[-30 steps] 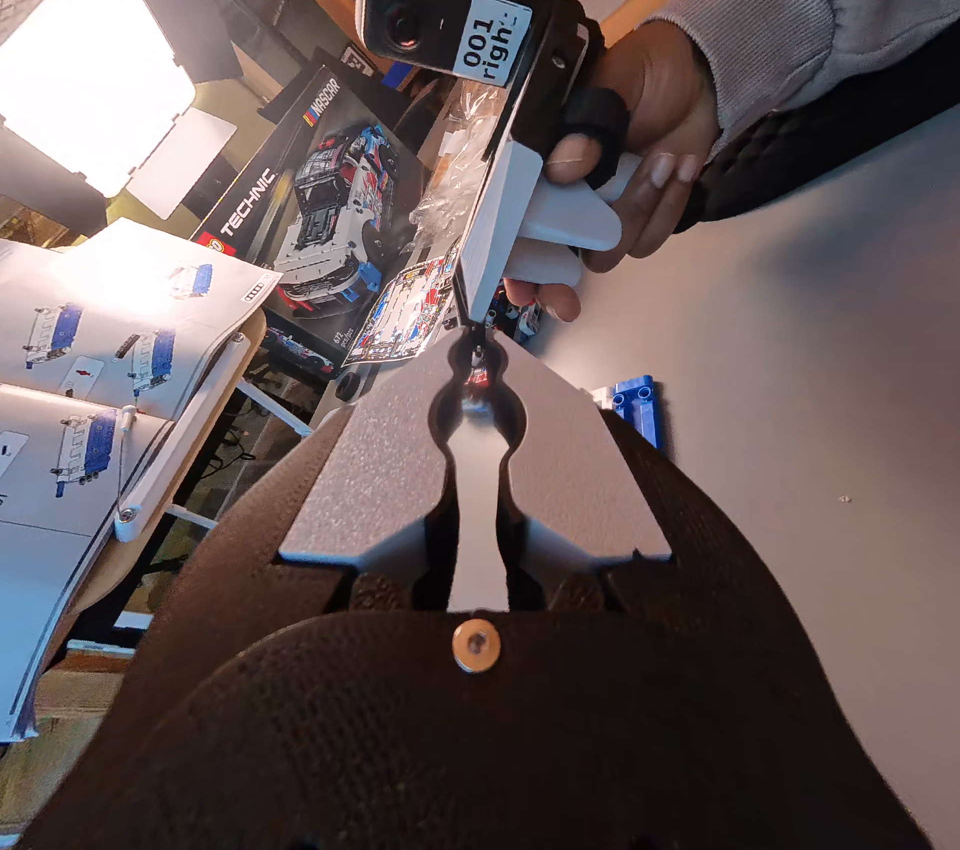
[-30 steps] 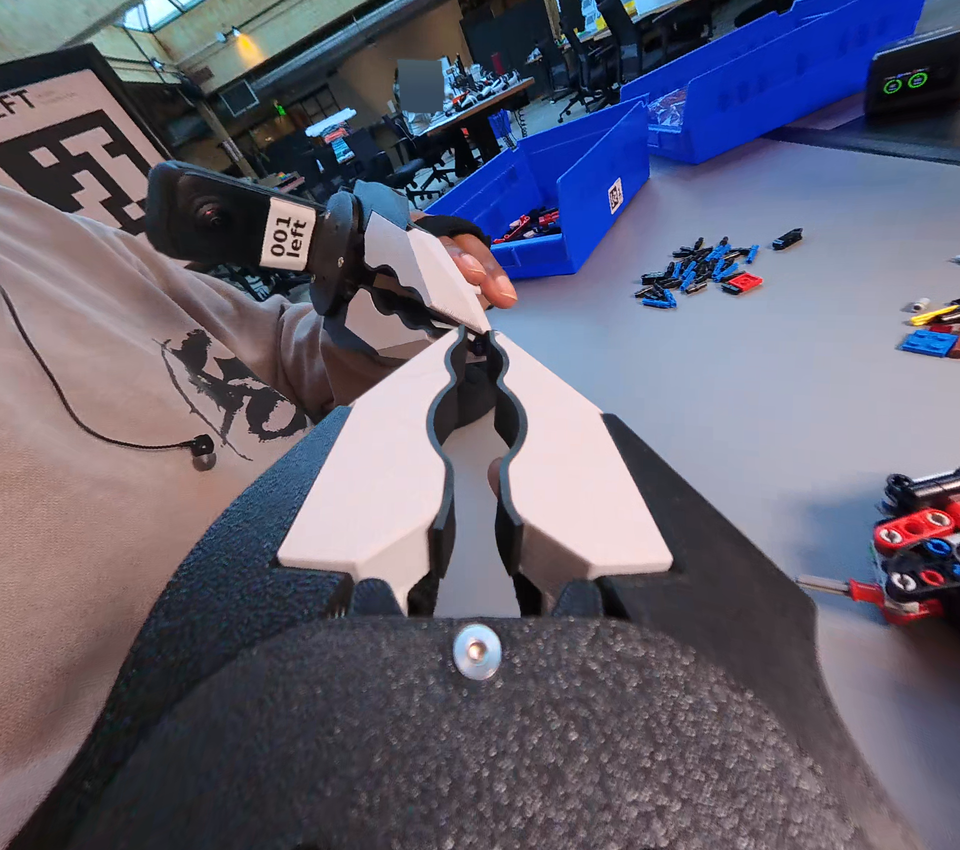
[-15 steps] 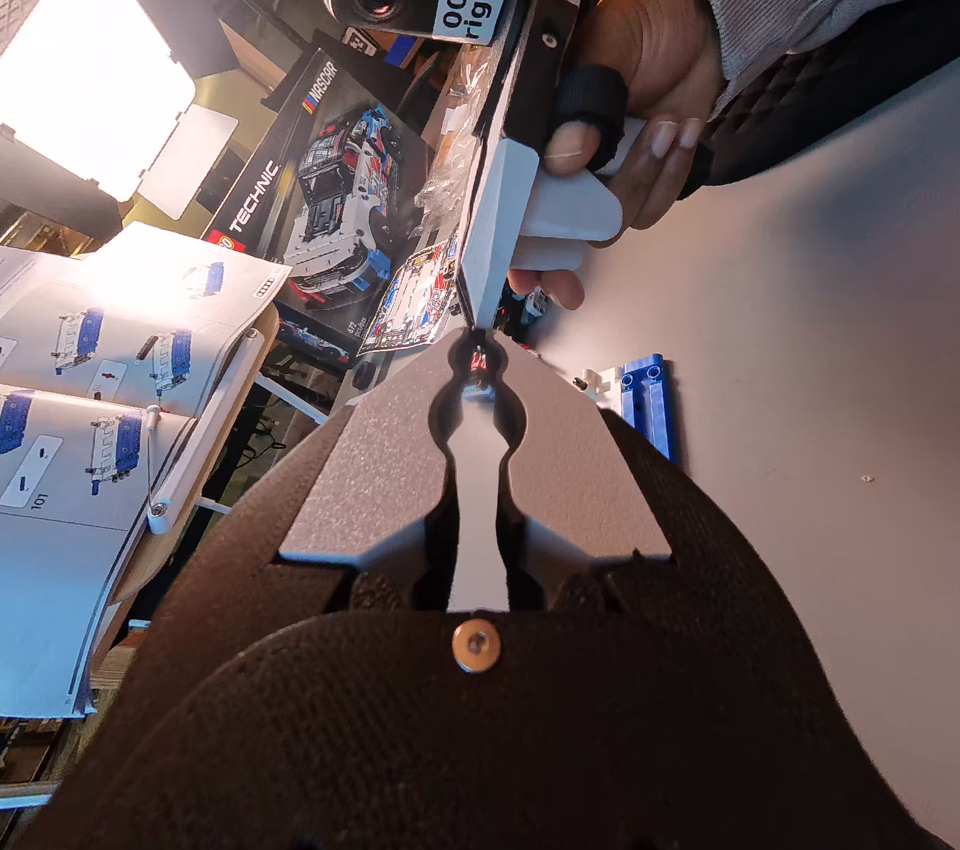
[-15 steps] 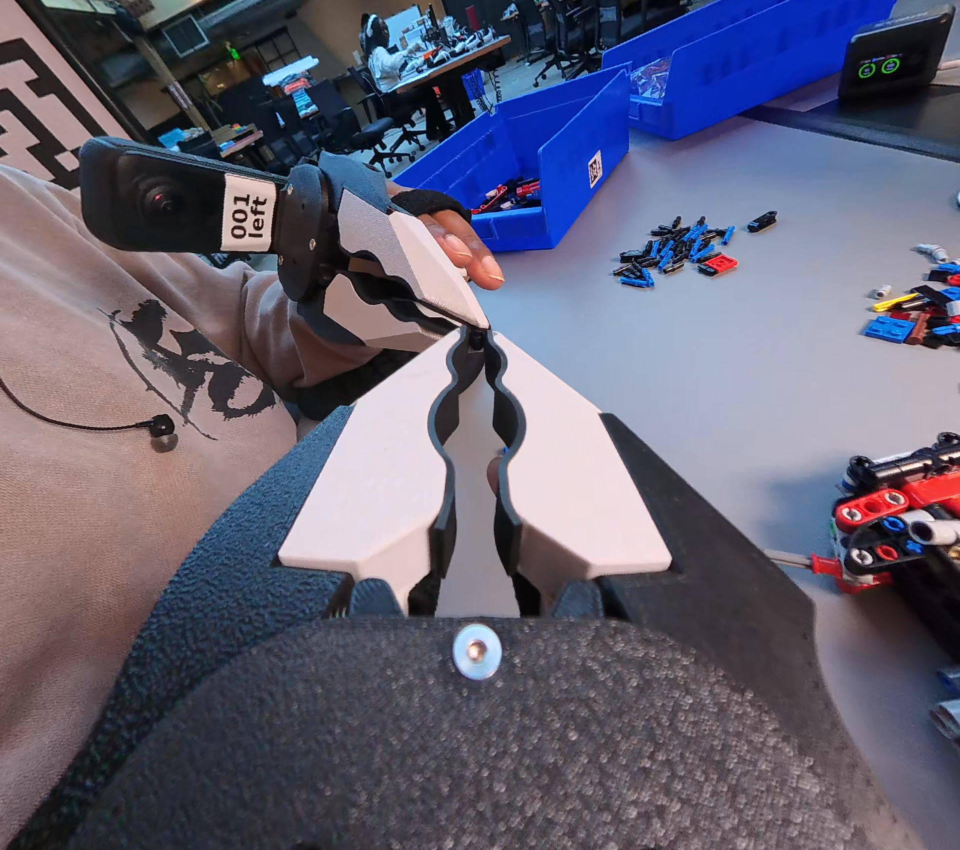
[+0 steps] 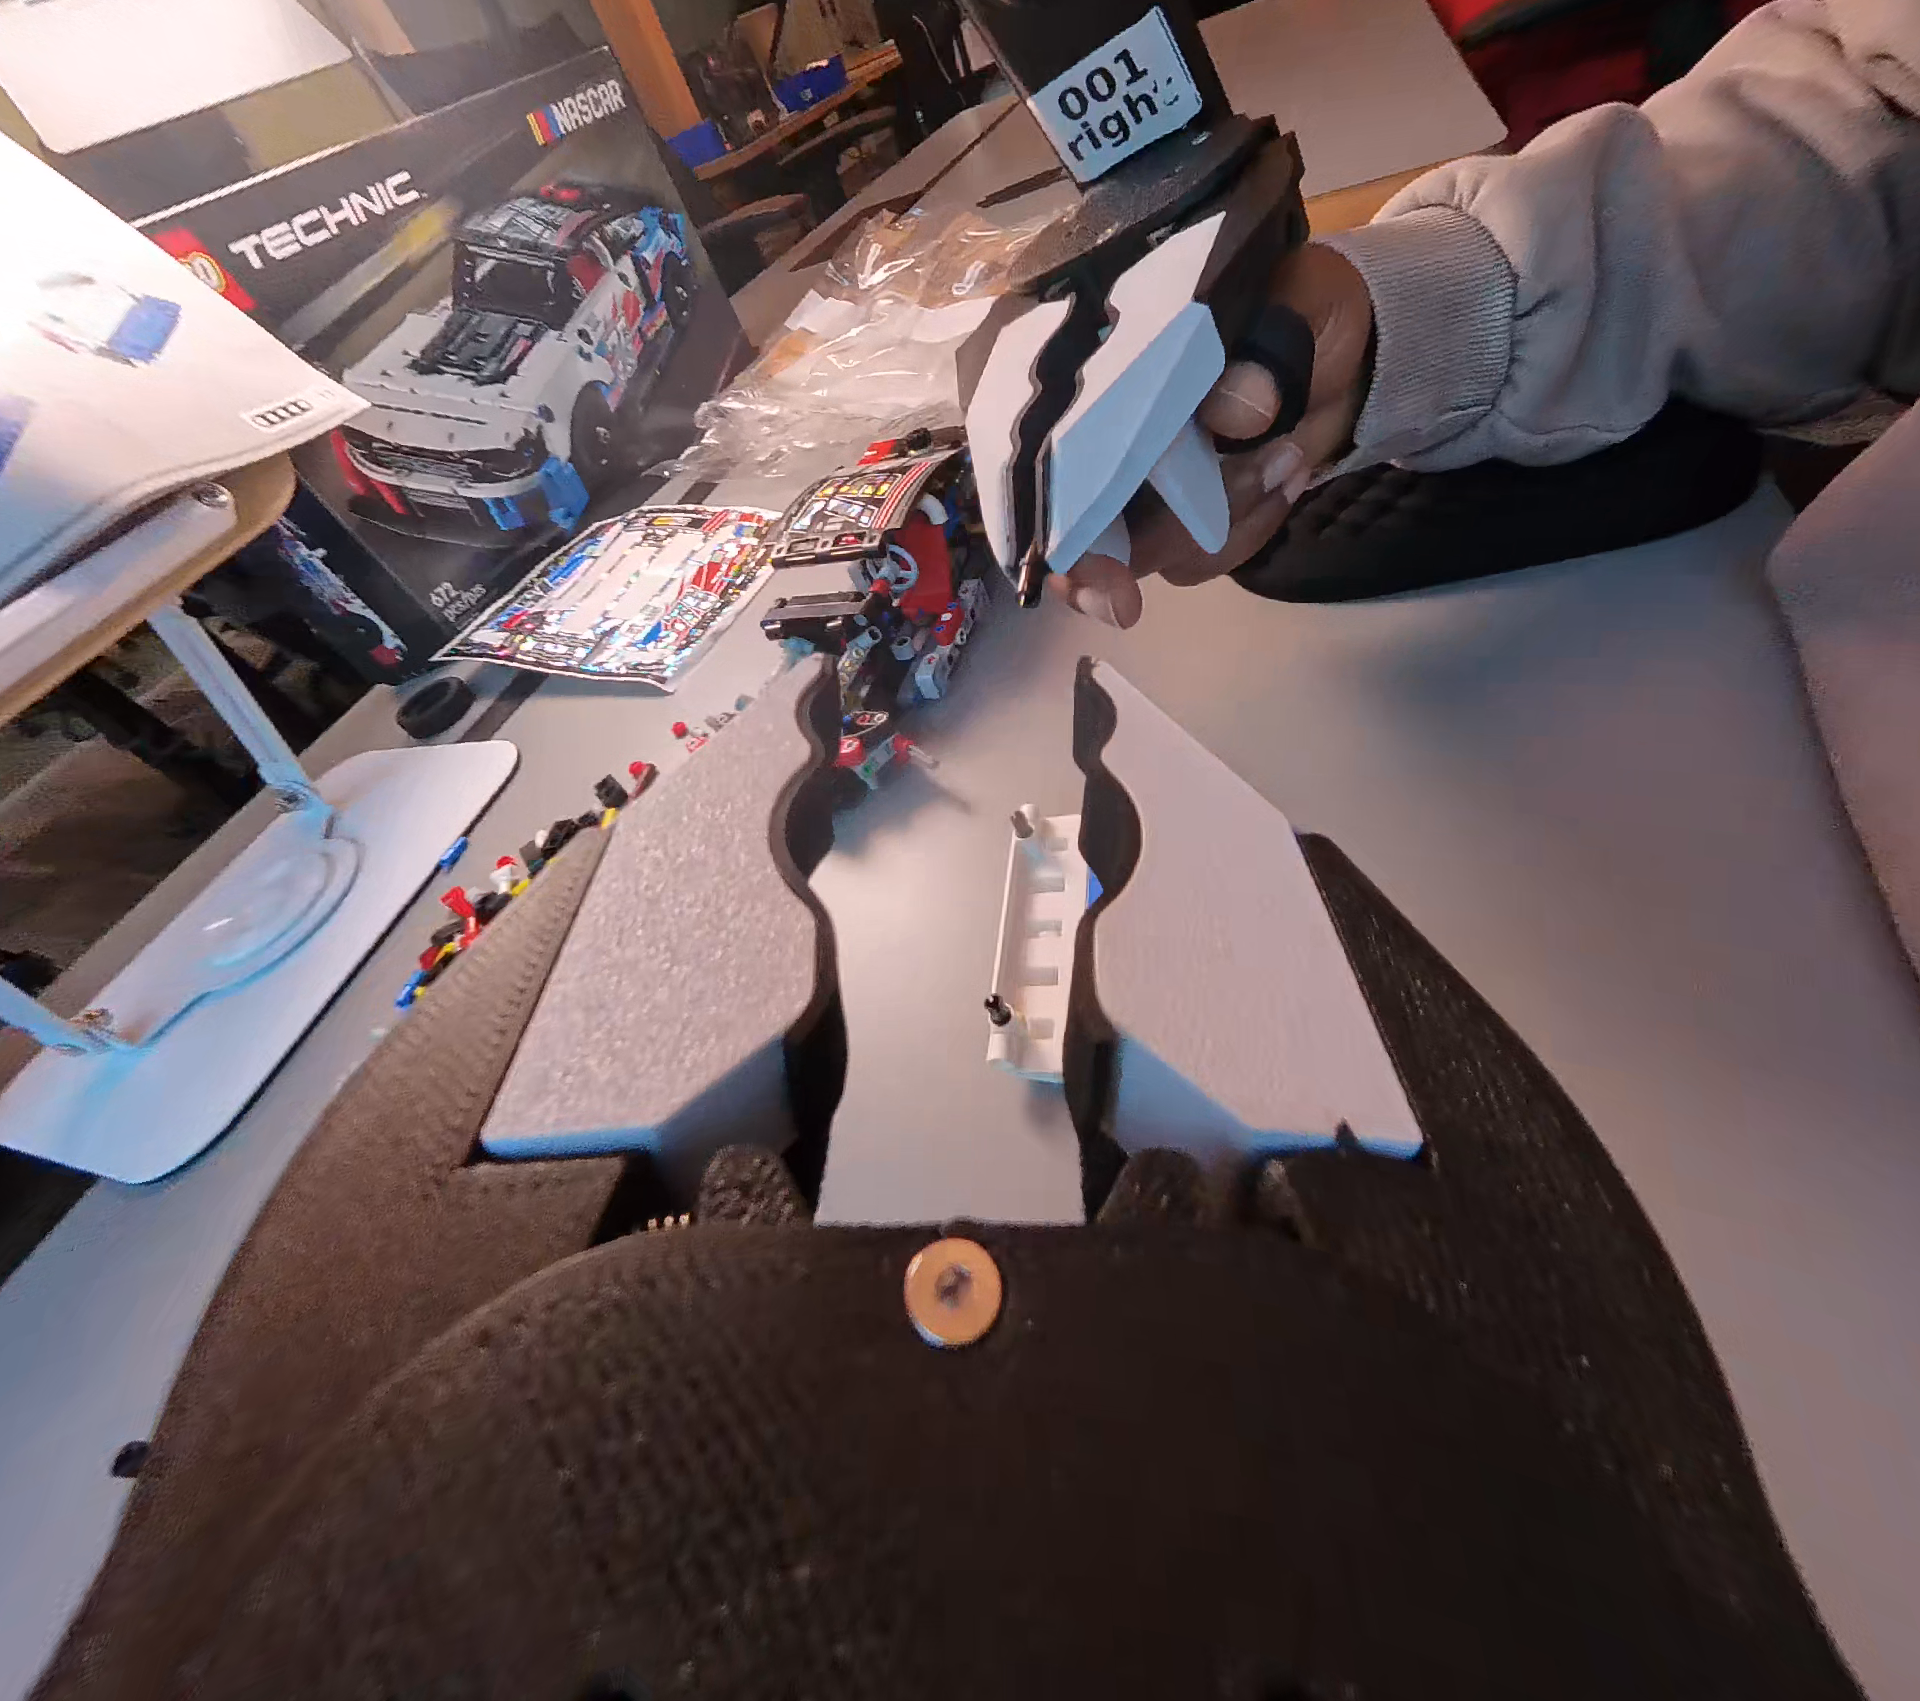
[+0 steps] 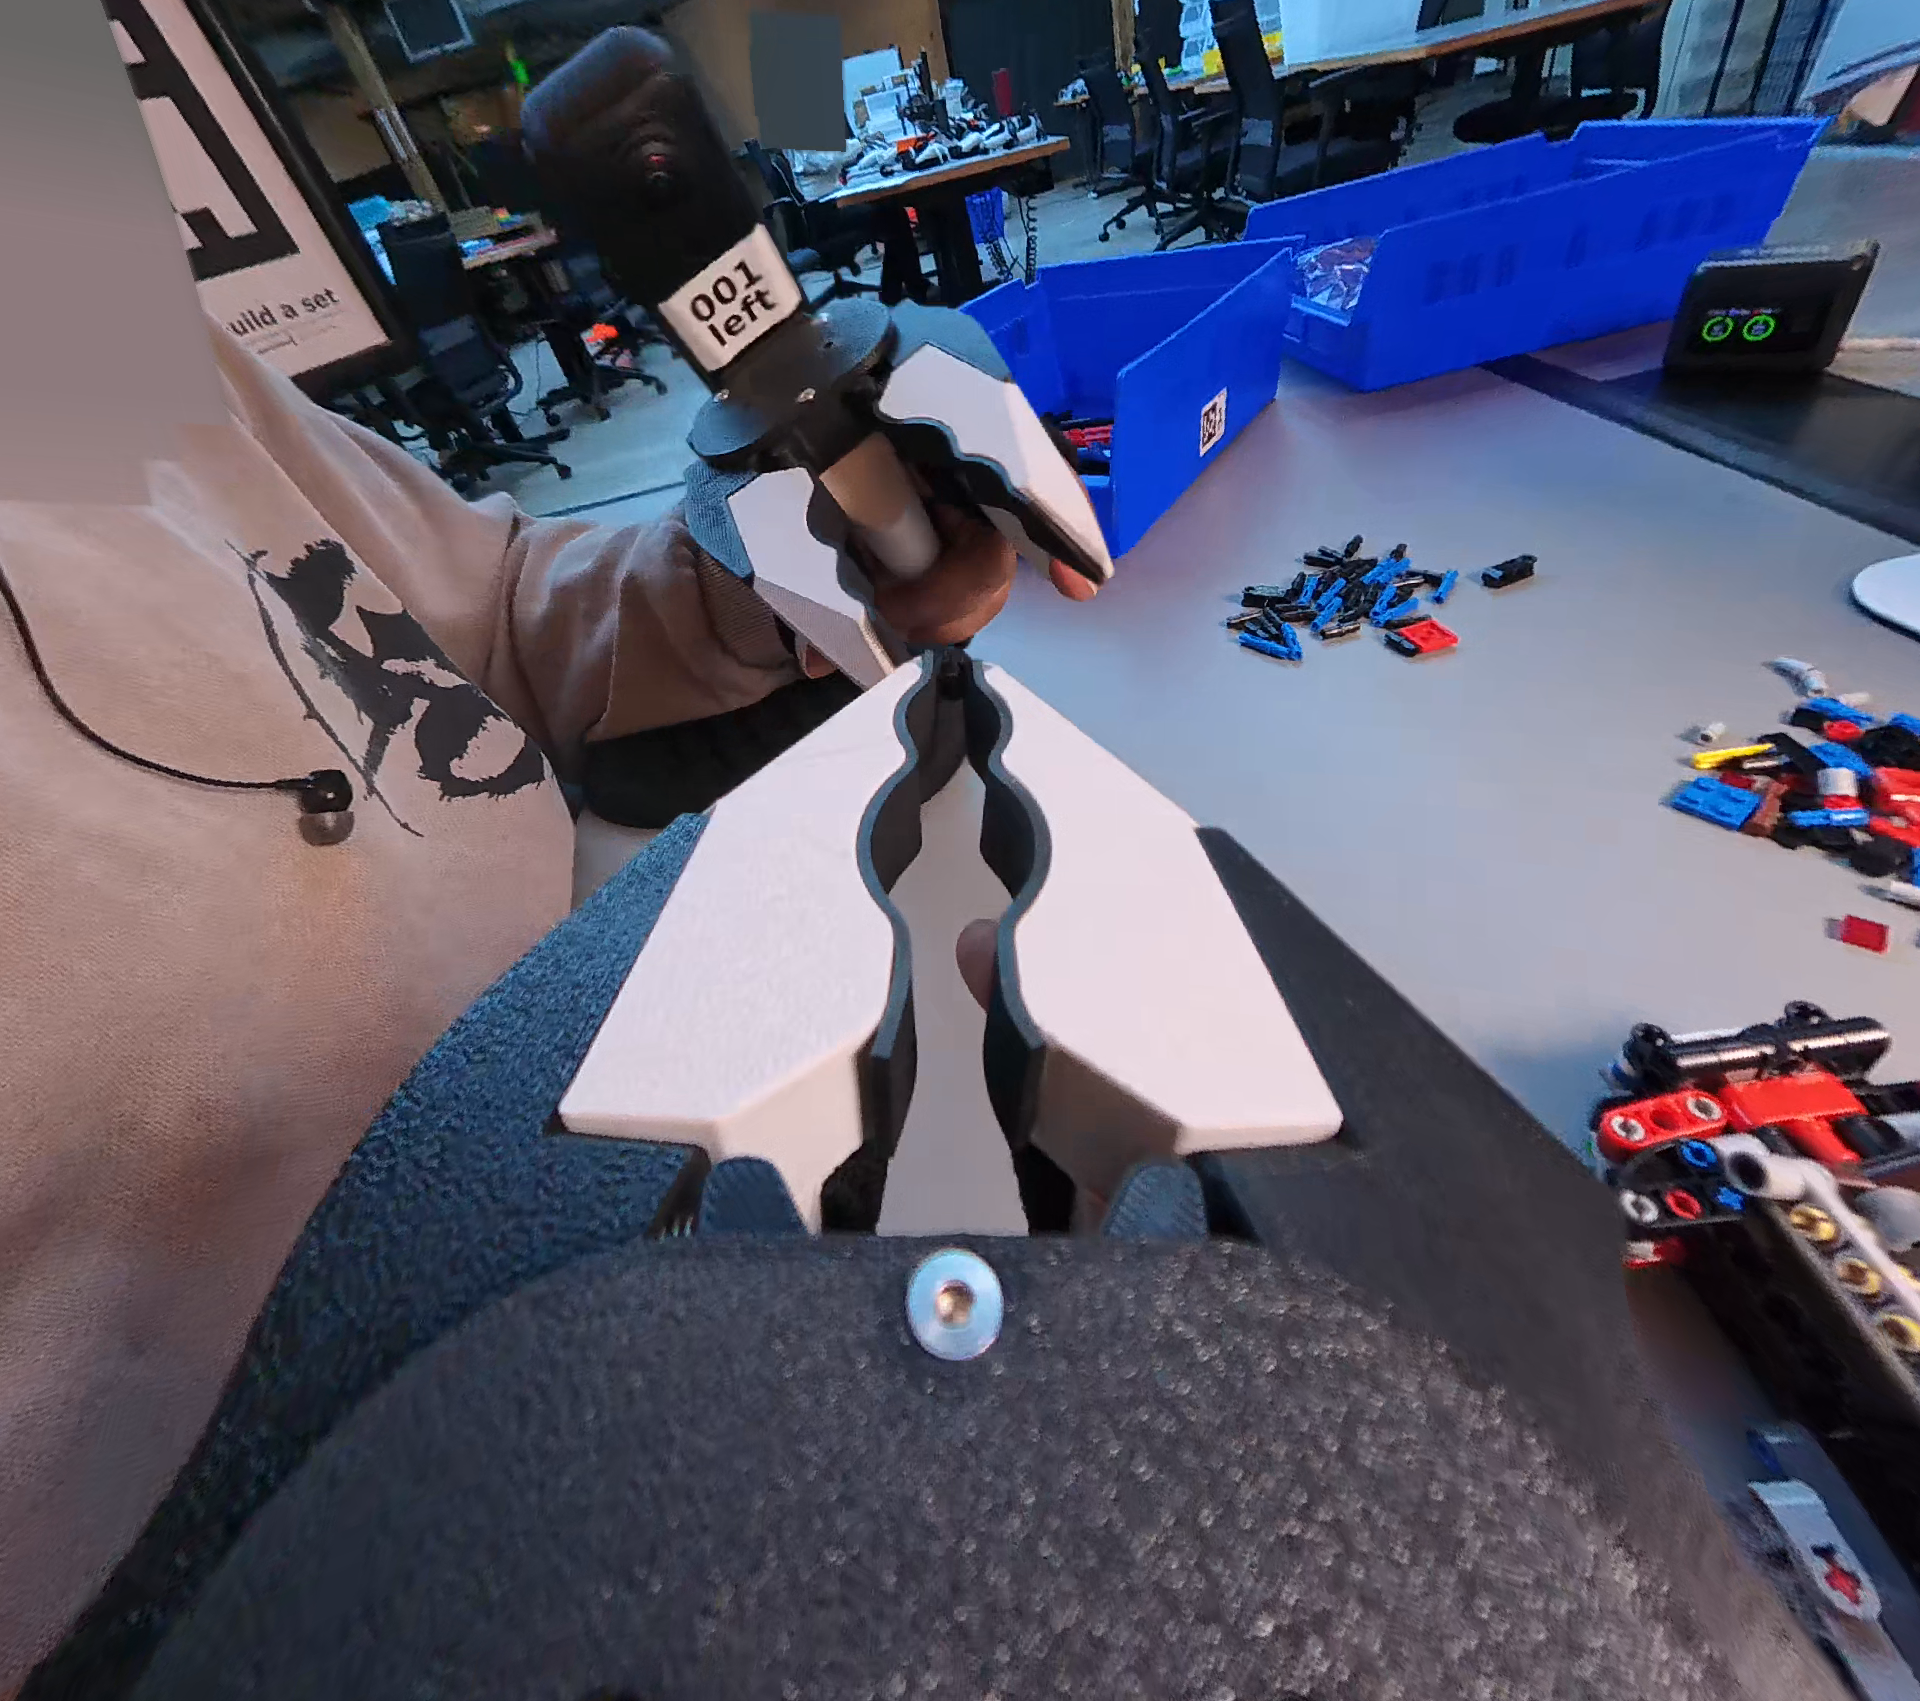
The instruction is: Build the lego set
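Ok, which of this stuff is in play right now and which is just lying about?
In play: left gripper, white panel, right gripper, black pin, part-built car.
Lying about: set box, sticker sheet, plastic bags, blue bins, loose tyre.

Bare grey table (image 5: pixel 1455 820) lies open ahead; the part-built car (image 5: pixel 894 612) and loose pieces (image 5: pixel 499 893) crowd its left.

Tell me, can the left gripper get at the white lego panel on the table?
Probably yes. The left gripper has its jaws open, and the white lego panel lies bare on the table just beneath them, with nothing in between.
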